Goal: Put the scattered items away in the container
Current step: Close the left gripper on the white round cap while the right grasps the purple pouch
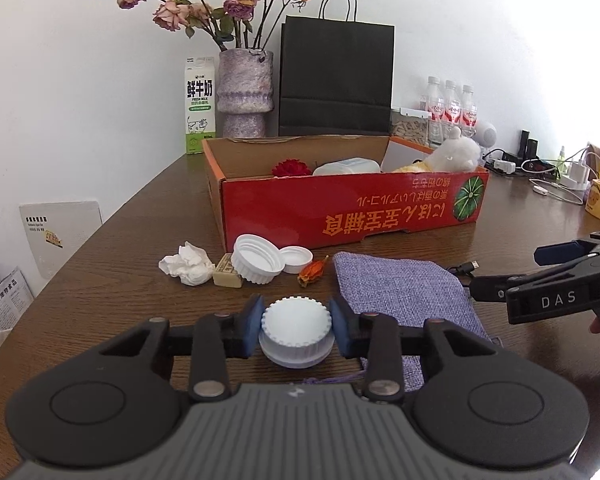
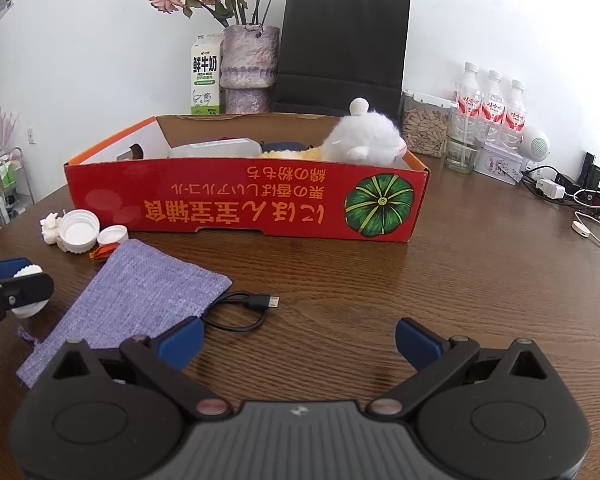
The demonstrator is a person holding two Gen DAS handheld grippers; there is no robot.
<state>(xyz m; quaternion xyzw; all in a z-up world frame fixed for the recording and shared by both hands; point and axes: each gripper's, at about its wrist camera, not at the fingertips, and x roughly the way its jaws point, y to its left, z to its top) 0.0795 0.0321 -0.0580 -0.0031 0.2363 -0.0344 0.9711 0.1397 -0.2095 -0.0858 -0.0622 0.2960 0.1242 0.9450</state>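
Left gripper (image 1: pixel 297 330): clenched on the white ribbed cap (image 1: pixel 296 326), one blue pad on each side of its rim, the cap low over the table (image 1: pixel 140 280).
Right gripper (image 2: pixel 299 340): released, jaws wide, nothing between them; it hovers off at the left one's 3 o'clock.
Step in hand: the pick-up, I'd say; the grip looks made and the carry not begun.
Next move: likely a lift clear of the purple pouch (image 1: pixel 396 292), then forward over the near wall of the red box (image 1: pixel 340 208).
Box from the cap: at 12 o'clock, beyond the small clutter.
Clutter between: crumpled tissue (image 1: pixel 188 266) at 11 o'clock, two open white lids (image 1: pixel 258 262) and a dried flower (image 1: pixel 314 271) nearer 12.
Cable (image 2: pixel 244 310): just beside the pouch, near the right gripper.
Already in the box: a plush toy (image 2: pixel 364 140), a pale bottle (image 2: pixel 220 148).
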